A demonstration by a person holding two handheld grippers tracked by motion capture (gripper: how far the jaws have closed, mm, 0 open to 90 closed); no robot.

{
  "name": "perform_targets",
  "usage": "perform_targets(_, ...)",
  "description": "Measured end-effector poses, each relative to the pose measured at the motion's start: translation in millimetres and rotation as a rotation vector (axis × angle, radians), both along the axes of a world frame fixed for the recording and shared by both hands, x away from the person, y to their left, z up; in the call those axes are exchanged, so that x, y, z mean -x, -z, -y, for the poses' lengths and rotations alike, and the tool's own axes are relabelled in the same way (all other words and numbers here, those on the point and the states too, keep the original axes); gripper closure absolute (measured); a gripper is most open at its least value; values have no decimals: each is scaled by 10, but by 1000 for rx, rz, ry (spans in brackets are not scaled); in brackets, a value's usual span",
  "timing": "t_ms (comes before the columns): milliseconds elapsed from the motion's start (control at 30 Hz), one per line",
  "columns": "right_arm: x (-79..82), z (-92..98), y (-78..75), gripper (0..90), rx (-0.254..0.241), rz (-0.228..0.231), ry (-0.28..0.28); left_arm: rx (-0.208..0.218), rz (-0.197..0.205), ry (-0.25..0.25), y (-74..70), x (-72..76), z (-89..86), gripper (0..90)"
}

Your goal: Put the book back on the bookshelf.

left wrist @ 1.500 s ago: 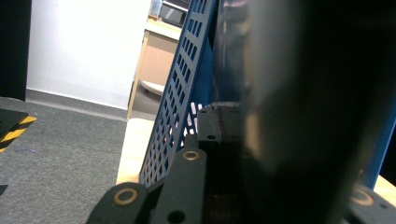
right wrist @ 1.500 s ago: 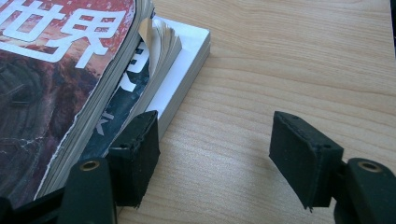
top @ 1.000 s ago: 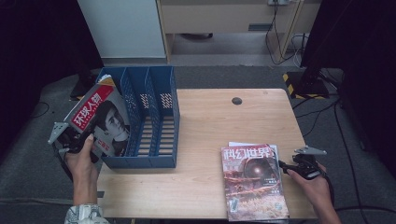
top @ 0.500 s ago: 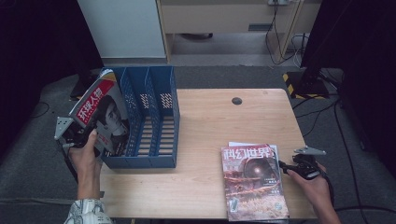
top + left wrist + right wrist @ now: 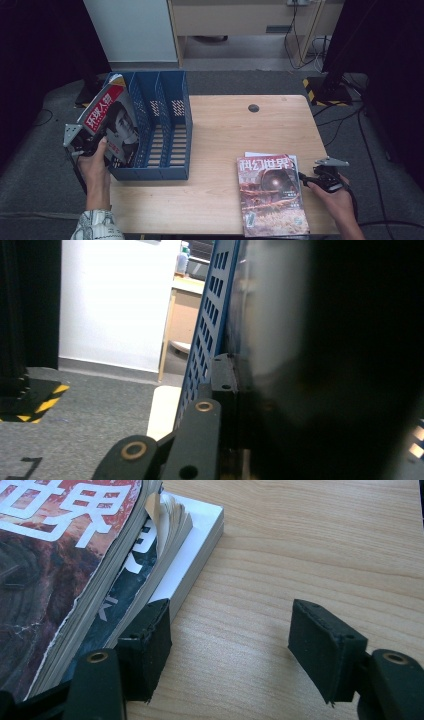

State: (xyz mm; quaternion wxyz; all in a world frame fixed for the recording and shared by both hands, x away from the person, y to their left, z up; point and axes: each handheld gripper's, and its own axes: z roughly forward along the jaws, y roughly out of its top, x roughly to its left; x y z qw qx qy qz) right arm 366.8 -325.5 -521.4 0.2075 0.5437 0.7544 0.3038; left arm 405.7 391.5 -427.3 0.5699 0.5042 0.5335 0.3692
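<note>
Left gripper [image 5: 82,145] clamped on red-covered portrait magazine [image 5: 111,125], tilted against the left wall of the blue plastic file rack [image 5: 165,135]. Right gripper [image 5: 230,650] jaws spread, empty, beside stacked magazines [image 5: 270,192] on wooden table [image 5: 220,130].

The high view is taken from above the person's side, facing forward and down over the whole worktop [image 5: 220,135]. The left gripper view is set very close against the blue file rack [image 5: 207,340], looking along it toward a far wall. The right gripper view is held low over the worktop beside the magazine stack [image 5: 75,565], which is shared with the high view.
</note>
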Motion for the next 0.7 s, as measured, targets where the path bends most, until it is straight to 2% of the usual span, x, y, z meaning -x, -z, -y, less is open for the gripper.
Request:
perform_targets(233, 0, 0, 0, 333, -2, -1, 1, 5, -15, -7, 4, 0, -9, 830)
perform_targets(367, 0, 1, 0, 327, -3, -3, 3, 14, -39, 0, 34, 4, -31, 802)
perform_targets(433, 1, 2, -2, 323, -2, -2, 2, 26, -38, -2, 39, 16, -43, 794)
perform_targets(700, -1, 5, -9, 309, -5, 0, 6, 21, -41, -3, 47, 102, -62, 752)
